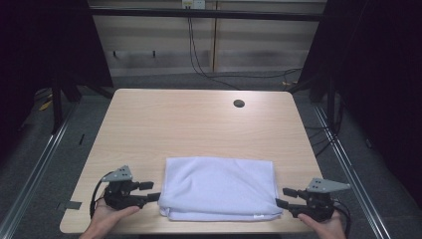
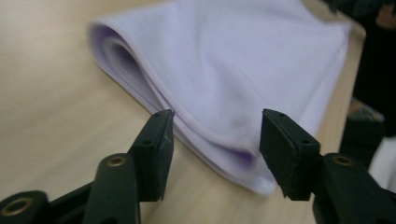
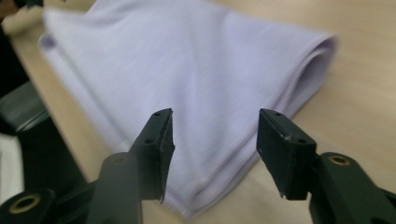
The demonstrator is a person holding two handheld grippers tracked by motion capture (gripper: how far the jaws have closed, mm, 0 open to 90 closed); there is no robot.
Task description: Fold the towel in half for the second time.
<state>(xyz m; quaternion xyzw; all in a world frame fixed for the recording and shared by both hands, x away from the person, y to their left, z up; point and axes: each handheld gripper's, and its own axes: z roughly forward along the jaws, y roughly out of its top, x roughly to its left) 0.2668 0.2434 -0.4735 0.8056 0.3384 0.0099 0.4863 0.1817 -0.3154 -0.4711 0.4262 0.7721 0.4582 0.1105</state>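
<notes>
A folded pale lilac towel [image 1: 219, 186] lies flat near the front edge of the wooden table [image 1: 199, 124]. My left gripper [image 1: 152, 191] is at the towel's left near corner, open, its jaws on either side of the folded edge. In the left gripper view the towel [image 2: 233, 65] runs between the black fingertips [image 2: 156, 144], layers visible at the fold. My right gripper [image 1: 282, 196] is at the right near corner, open too. In the right gripper view the towel's corner [image 3: 205, 93] lies between the spread jaws of that gripper [image 3: 212, 154].
A round cable hole [image 1: 239, 103] sits at the table's far side. Black frame posts and cables stand behind the table. Metal rails run along the floor left and right. The far half of the tabletop is bare wood.
</notes>
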